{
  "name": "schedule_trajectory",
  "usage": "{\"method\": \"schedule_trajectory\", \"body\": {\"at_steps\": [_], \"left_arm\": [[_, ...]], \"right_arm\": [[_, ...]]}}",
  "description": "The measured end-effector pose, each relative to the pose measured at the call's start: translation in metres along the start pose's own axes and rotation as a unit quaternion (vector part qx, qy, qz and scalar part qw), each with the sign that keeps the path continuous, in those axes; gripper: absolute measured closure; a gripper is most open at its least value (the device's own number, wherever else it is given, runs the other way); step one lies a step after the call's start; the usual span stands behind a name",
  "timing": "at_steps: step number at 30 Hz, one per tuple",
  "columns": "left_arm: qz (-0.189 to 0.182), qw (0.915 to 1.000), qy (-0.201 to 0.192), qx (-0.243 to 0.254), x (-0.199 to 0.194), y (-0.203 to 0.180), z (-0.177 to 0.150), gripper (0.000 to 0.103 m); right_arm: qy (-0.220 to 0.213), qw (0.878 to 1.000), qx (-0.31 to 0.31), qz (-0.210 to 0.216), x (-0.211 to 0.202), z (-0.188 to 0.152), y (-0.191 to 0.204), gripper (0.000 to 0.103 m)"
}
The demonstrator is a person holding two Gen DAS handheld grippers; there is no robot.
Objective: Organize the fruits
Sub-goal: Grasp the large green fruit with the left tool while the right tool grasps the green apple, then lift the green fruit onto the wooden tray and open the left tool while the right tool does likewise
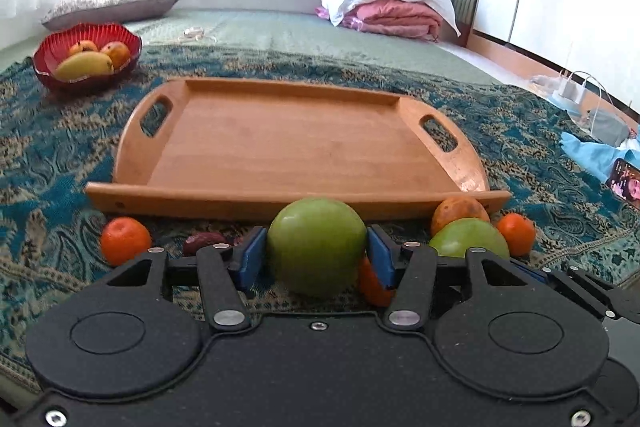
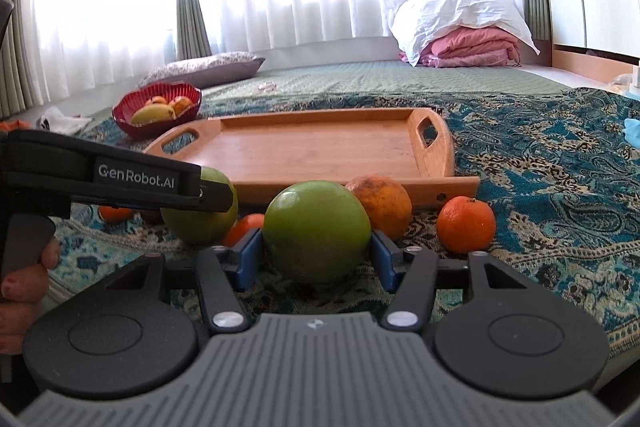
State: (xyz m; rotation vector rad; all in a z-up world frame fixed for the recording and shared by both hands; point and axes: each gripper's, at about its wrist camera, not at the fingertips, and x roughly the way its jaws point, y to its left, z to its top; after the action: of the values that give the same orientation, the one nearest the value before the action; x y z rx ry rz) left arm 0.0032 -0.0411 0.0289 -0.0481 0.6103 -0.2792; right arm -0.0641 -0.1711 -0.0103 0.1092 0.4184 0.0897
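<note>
My left gripper (image 1: 316, 253) has its blue pads pressed on both sides of a green round fruit (image 1: 316, 239), which rests on the patterned cloth just before the wooden tray (image 1: 280, 147). My right gripper (image 2: 316, 253) is shut the same way on a second green fruit (image 2: 316, 227). In the right wrist view the left gripper (image 2: 208, 193) reaches in from the left over its green fruit (image 2: 200, 223). Loose oranges lie around: one at the left (image 1: 125, 241), one at the right (image 2: 466, 225), a blotchy one (image 2: 380, 201) and a small one (image 2: 244, 227) between the green fruits.
A red glass bowl (image 1: 86, 55) holding a mango and other fruit stands beyond the tray's far left corner. A dark date-like fruit (image 1: 200, 243) lies by the left pad. A phone (image 1: 626, 183) and blue cloth lie at the right. A hand (image 2: 20, 287) grips the left handle.
</note>
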Motion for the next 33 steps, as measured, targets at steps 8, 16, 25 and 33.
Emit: {"method": "schedule_trajectory", "body": {"at_steps": [8,16,25,33], "left_arm": [[0.010,0.9997,-0.022,0.005,-0.007,0.007,0.012,0.051],[0.030,0.9983,-0.049,0.006,-0.009,0.021,0.035,0.051],[0.061,0.9965,-0.058,0.001,0.003,0.048,0.064,0.051],[0.072,0.9965,-0.037,-0.020,0.032,0.071,0.077,0.051]], "right_arm": [[-0.034,0.999,0.007,0.001,-0.006,0.020,-0.003,0.043],[-0.048,0.999,0.014,-0.008,0.001,0.043,-0.019,0.043],[-0.040,0.998,0.042,-0.027,0.024,0.065,-0.047,0.043],[-0.019,0.998,0.049,-0.031,0.049,0.076,-0.061,0.043]]}}
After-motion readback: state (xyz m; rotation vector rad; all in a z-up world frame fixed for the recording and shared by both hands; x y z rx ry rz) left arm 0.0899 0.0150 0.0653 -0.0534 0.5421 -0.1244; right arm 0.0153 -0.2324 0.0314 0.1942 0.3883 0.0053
